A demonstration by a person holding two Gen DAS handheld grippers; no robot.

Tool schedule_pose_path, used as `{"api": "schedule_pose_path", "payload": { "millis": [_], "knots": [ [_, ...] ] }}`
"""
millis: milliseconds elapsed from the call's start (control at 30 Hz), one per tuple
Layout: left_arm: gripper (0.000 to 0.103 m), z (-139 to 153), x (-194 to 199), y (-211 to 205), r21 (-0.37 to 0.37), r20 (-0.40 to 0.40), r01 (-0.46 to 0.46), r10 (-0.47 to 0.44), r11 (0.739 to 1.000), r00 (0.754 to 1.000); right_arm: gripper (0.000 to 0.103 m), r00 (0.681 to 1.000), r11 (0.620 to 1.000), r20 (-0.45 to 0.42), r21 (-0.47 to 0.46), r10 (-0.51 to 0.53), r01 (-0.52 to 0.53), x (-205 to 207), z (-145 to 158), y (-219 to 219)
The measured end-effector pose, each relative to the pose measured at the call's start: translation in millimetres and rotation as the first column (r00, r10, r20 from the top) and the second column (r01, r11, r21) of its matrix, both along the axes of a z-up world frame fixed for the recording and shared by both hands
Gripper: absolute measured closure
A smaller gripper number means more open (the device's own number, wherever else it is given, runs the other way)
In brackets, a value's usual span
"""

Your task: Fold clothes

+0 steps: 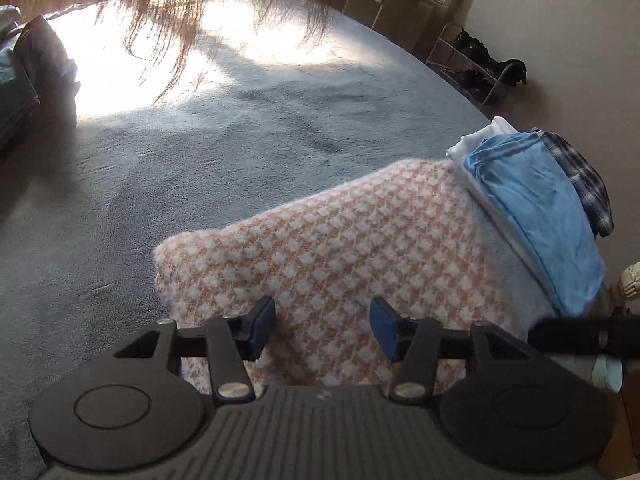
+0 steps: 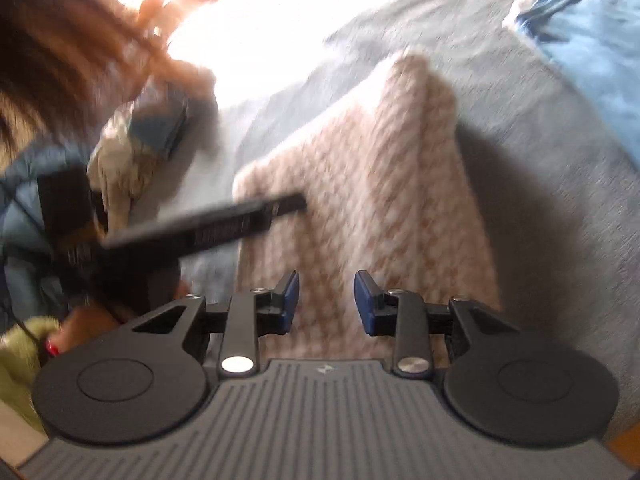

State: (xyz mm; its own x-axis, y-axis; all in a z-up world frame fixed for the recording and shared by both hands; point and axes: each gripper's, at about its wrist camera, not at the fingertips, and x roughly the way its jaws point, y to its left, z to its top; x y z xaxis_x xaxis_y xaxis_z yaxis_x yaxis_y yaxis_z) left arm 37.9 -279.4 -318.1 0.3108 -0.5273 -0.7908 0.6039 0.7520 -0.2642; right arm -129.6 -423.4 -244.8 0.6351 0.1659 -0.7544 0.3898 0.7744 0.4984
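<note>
A folded pink-and-white houndstooth knit (image 1: pixel 340 240) lies on a grey fleecy surface (image 1: pixel 200 152). My left gripper (image 1: pixel 323 330) hovers over the knit's near edge. Its jaws are open, the blue pads (image 1: pixel 262 326) stand apart, and nothing is between them. In the blurred right wrist view the same knit (image 2: pixel 368 200) lies ahead. My right gripper (image 2: pixel 327 302) is above its near edge, open and holding nothing. The left gripper (image 2: pixel 208 228) shows there as a black bar reaching in from the left, held by a gloved hand (image 2: pixel 120 168).
A stack of folded clothes sits right of the knit: a blue piece (image 1: pixel 540 208) on top, white and plaid ones (image 1: pixel 588 184) beside it. A shoe rack (image 1: pixel 472 64) stands by the far wall. The person's hair (image 2: pixel 60 52) hangs at upper left. Bright sunlight (image 1: pixel 140 60) falls on the far surface.
</note>
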Motion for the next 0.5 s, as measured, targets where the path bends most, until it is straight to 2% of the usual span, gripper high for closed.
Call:
{"api": "schedule_pose_path", "payload": {
  "millis": [33, 100, 167, 267, 333, 433, 500],
  "knots": [
    [0.049, 5, -6, 1, -0.006, 0.011, 0.021, -0.021, 1.000, 1.000, 0.073, 0.999, 0.999, 0.031, -0.034, -0.035, 0.036, 4, 9, -14],
    [0.048, 12, -25, -3, -0.001, 0.043, 0.101, -0.101, 0.995, 0.994, 0.072, 0.997, 0.987, 0.069, -0.157, -0.028, 0.038, 26, 15, -32],
    [0.048, 6, -42, -12, 0.055, 0.039, 0.182, -0.184, 0.982, 0.982, 0.072, 0.996, 0.966, 0.085, -0.256, 0.001, 0.021, 49, 15, -49],
    [0.046, -10, -64, -19, 0.145, 0.058, 0.245, -0.255, 0.959, 0.965, 0.075, 0.994, 0.953, 0.094, -0.304, 0.048, -0.017, 83, -4, -64],
    [0.045, -14, -70, -19, 0.156, 0.087, 0.266, -0.281, 0.951, 0.956, 0.077, 0.996, 0.926, 0.021, -0.369, 0.092, -0.078, 99, -29, -63],
    [0.042, -19, -66, -19, 0.156, 0.039, 0.283, -0.292, 0.946, 0.956, 0.076, 0.990, 0.922, -0.090, -0.366, 0.105, -0.131, 92, -74, -62],
    [0.042, -20, -66, -20, 0.170, 0.041, 0.302, -0.313, 0.938, 0.949, 0.076, 0.994, 0.938, -0.074, -0.330, 0.082, -0.102, 78, -88, -65]
  ]
}}
